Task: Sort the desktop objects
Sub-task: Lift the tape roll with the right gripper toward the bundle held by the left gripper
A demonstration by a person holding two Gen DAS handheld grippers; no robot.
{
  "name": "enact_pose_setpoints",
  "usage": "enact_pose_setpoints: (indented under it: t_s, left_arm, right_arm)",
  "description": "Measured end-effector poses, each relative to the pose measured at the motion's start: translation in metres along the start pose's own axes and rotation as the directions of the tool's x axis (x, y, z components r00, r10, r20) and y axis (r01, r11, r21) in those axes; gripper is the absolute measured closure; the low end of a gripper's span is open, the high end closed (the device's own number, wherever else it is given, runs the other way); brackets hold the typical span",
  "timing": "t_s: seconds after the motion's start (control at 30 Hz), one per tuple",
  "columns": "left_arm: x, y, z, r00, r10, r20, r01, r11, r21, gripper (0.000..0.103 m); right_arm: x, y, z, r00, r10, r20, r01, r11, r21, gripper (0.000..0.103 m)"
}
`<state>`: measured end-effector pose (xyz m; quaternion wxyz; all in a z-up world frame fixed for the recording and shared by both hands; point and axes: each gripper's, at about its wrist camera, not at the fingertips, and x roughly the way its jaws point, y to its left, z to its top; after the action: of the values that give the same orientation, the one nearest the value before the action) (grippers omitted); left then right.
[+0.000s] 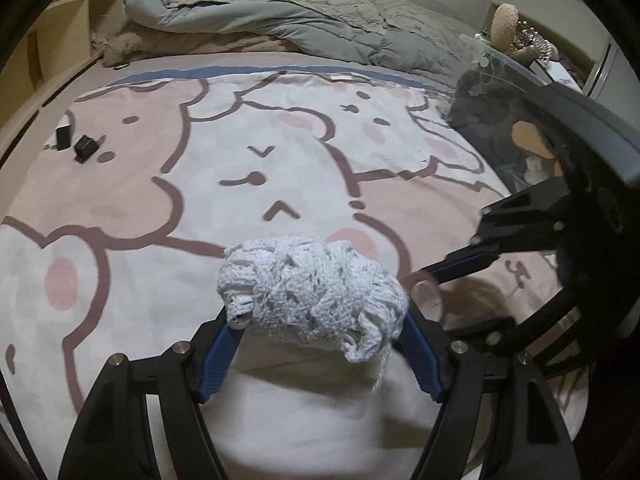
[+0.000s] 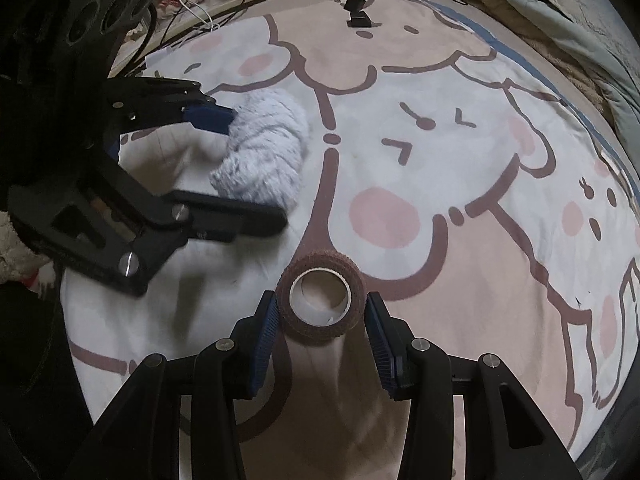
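Bed (image 1: 120,280) with bear-print blanket beneath both tools. Left tongs (image 1: 316,320) clamped on white crocheted bundle (image 1: 312,292), lifted clear of blanket. Right tongs (image 2: 322,312) clamped on brown tape roll (image 2: 320,300), likewise above blanket, just beside bundle. Two small black blocks (image 1: 78,142) far back on bed
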<state>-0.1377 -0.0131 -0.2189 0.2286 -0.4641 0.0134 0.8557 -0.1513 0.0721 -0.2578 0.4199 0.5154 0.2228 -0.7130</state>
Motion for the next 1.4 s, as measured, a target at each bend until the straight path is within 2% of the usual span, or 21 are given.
enact_pose_setpoints:
  t_s: [0.17,0.27,0.7,1.0,1.23,1.4]
  left_arm:
    - [0.008,-0.010,0.003,1.000,-0.026,-0.017,0.026,0.999,0.020,0.028]
    - [0.015,-0.015,0.002,0.999,-0.004,-0.039,0.006,0.999,0.048,0.028]
    - [0.025,-0.007,0.000,0.998,-0.009,-0.069,0.009,1.000,0.011,0.028]
    - [0.027,-0.006,0.001,0.997,-0.017,-0.072,0.017,1.000,0.001,0.028]
    - [0.020,0.003,0.003,0.997,-0.059,-0.057,0.055,0.996,-0.070,0.028]
    - [-0.003,0.006,0.011,0.999,-0.039,-0.005,0.039,0.995,-0.087,0.028]
  right_arm:
    - [0.002,-0.003,-0.001,1.000,0.018,0.019,-0.019,1.000,0.012,0.059]
    - [0.003,-0.005,-0.002,0.999,0.026,0.030,-0.027,0.999,0.018,0.059]
    - [0.011,0.009,-0.002,0.997,-0.059,0.053,0.064,0.995,-0.079,0.058]
    - [0.018,0.008,0.001,0.997,-0.061,0.053,0.065,0.995,-0.076,0.058]
    - [0.011,0.003,0.003,0.998,-0.029,0.060,0.031,0.999,-0.026,0.058]
    - [-0.014,0.001,0.004,0.996,-0.015,0.091,0.015,1.000,0.000,0.058]
